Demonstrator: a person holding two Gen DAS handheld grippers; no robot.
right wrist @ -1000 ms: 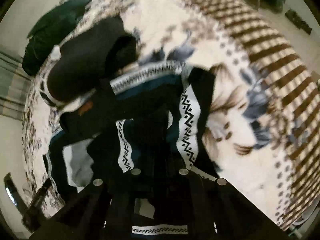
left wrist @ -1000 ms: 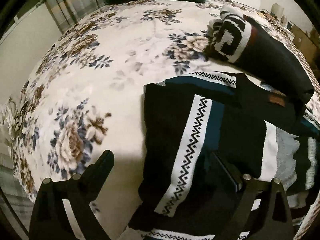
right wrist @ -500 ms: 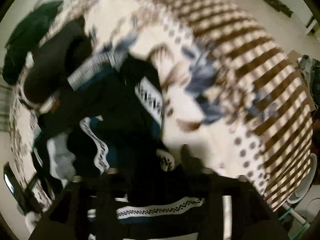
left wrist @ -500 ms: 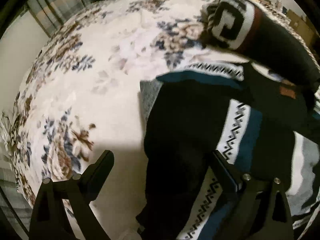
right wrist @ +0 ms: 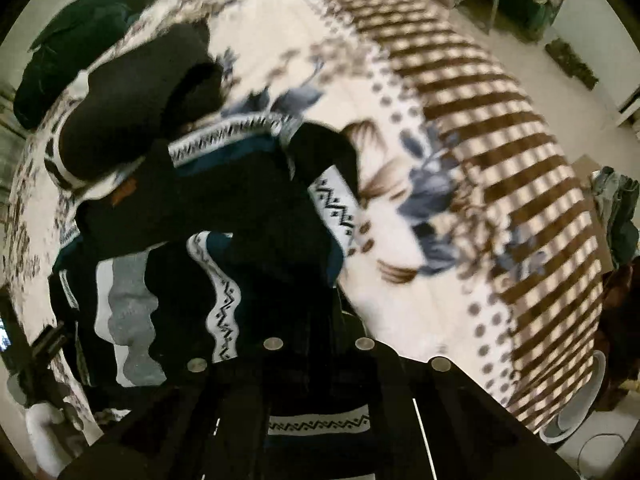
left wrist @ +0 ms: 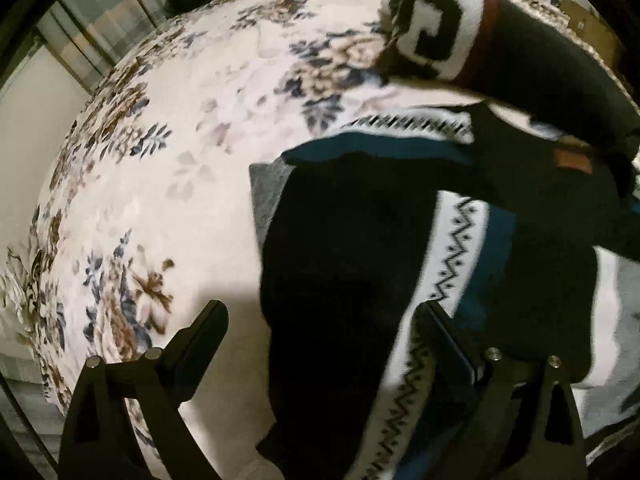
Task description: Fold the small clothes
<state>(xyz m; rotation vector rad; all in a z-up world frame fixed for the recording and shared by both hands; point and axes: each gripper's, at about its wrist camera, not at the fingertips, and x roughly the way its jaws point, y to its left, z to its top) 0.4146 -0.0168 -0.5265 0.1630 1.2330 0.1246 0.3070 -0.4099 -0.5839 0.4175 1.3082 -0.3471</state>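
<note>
A black knit sweater (left wrist: 352, 248) with white zigzag bands and teal stripes lies crumpled on the floral bed cover; it also shows in the right wrist view (right wrist: 256, 216). My left gripper (left wrist: 320, 344) is open, its left finger over bare blanket and its right finger (left wrist: 444, 344) over the sweater's white band. My right gripper (right wrist: 316, 344) is shut on the sweater's dark fabric, which bunches up between its fingers.
A second dark folded garment with a black-and-white pattern (left wrist: 460, 36) lies just beyond the sweater, also in the right wrist view (right wrist: 132, 100). A dark green pillow (right wrist: 80, 20) lies at the far end. The bed's brown striped edge (right wrist: 520, 160) drops to the floor on the right.
The sweater's left part has slid nearer and rightward under my left gripper, which stays open. My right gripper swung about with the bunched sweater still in it.
</note>
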